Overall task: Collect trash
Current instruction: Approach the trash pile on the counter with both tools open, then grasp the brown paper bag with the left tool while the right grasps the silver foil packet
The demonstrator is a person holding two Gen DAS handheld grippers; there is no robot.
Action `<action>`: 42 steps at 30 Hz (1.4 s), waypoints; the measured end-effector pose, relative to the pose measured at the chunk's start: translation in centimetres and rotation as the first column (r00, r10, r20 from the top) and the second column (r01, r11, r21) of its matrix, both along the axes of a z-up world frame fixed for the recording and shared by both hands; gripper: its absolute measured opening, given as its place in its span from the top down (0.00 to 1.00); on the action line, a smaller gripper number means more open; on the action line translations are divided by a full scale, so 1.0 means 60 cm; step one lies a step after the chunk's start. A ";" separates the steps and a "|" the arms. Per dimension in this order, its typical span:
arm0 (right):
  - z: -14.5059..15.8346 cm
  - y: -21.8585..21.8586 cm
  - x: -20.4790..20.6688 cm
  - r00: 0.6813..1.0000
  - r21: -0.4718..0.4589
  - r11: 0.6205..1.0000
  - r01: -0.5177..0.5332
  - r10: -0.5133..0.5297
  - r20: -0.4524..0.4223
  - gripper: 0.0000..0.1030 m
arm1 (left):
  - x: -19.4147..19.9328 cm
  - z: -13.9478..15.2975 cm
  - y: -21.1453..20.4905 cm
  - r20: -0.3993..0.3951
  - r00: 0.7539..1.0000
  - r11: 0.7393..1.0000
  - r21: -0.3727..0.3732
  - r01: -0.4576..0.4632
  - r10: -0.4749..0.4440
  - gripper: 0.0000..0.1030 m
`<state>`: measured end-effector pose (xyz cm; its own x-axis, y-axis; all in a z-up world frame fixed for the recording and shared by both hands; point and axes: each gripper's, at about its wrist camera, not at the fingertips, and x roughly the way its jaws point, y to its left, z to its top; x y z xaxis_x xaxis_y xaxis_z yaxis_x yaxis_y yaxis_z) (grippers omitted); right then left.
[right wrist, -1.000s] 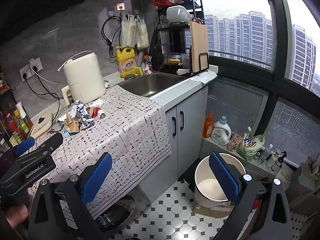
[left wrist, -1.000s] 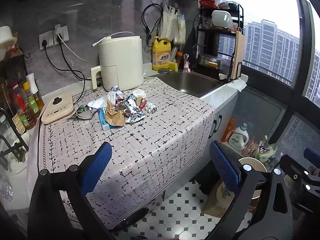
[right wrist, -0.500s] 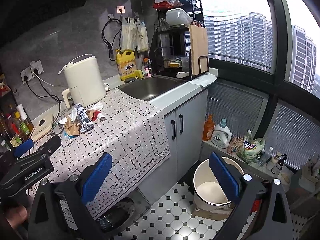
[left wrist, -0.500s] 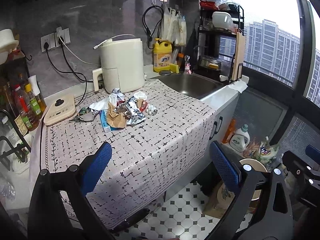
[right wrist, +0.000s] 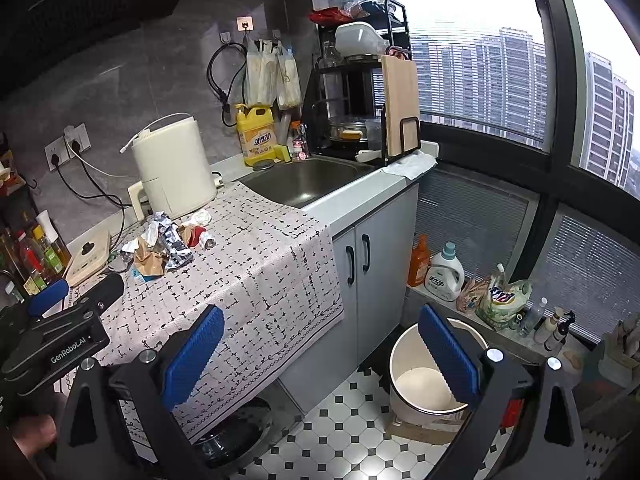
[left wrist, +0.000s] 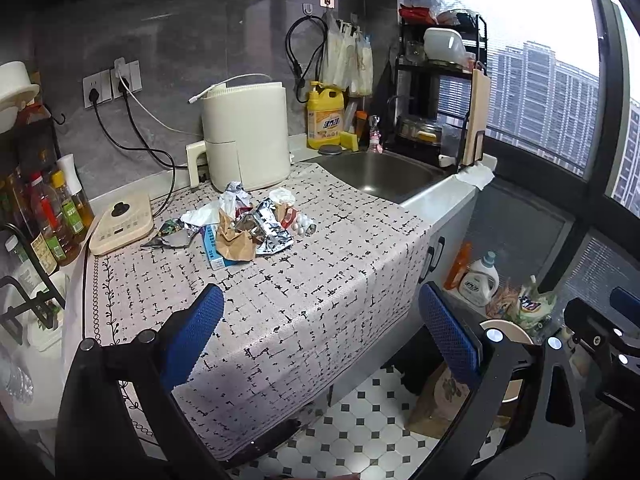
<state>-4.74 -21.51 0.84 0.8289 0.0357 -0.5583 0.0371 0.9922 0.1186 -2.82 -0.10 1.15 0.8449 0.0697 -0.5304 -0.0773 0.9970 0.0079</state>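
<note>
Both your tools, left tool and right tool, are wide open and empty. The trash pile near the surface's back edge is loose, so small pieces may scatter or roll off.

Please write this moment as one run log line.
phase: approach | left claw: open, holding nothing | right claw: open, holding nothing | trash pile: on tablecloth, untouched | bin: on floor

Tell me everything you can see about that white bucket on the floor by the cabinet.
The white bucket is round, looks like smooth plastic with a cream rim, and stands upright and open on the checkered tile floor, right of the grey cabinet doors. It appears to rest on a flat piece of brown cardboard. The part of its inside that shows holds nothing. The right gripper's finger hides part of its rim in this view.
</note>
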 end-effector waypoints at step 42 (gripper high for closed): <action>-0.028 0.089 0.064 0.985 0.054 0.986 -0.158 0.162 -0.068 0.08 | 0.008 -0.008 0.100 -0.061 0.976 0.977 -0.012 -0.211 0.210 0.06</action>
